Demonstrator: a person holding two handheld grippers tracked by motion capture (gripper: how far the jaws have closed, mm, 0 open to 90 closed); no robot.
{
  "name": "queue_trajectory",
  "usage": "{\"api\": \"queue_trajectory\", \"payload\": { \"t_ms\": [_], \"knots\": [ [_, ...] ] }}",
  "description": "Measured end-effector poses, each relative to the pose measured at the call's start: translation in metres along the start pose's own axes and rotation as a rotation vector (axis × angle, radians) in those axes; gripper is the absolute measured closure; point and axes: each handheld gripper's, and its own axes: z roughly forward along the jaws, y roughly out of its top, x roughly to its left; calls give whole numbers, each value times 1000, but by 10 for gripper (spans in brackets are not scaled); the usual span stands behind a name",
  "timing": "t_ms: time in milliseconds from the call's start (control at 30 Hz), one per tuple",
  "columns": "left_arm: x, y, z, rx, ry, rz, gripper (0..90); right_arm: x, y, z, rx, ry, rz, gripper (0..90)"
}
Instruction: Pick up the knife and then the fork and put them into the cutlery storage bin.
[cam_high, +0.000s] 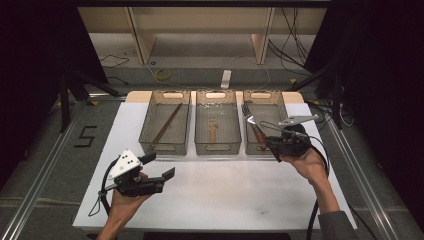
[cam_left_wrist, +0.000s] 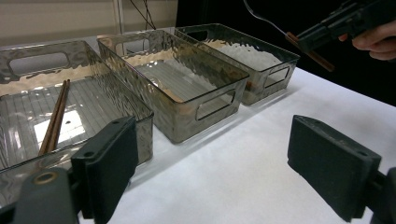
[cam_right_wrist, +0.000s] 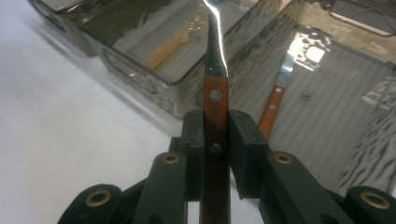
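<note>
My right gripper (cam_high: 272, 144) is shut on the riveted wooden handle of a metal utensil (cam_right_wrist: 215, 95), held over the front of the right bin (cam_high: 281, 107). The utensil's shiny neck rises past the top of the right gripper view, so its head is cut off. The same utensil (cam_left_wrist: 312, 52) slants out of that gripper in the left gripper view. Another wooden-handled utensil (cam_right_wrist: 274, 100) lies inside the right bin. My left gripper (cam_high: 161, 166) hangs open over the white mat at the front left, its jaws wide apart with nothing between them (cam_left_wrist: 217, 163).
Three clear grey bins stand in a row at the back of the white mat (cam_high: 225, 190). The left bin (cam_high: 165, 147) holds brown chopsticks (cam_high: 167, 122). The middle bin (cam_high: 218, 149) holds a pale wooden utensil (cam_high: 213, 131). Cables lie on the floor beyond.
</note>
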Motion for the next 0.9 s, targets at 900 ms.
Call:
{"api": "queue_trajectory", "payload": {
  "t_ms": [900],
  "knots": [
    [0, 0, 0, 0, -4, 2, 160, -43, 45, 45, 43, -114, 150, 771]
  ]
}}
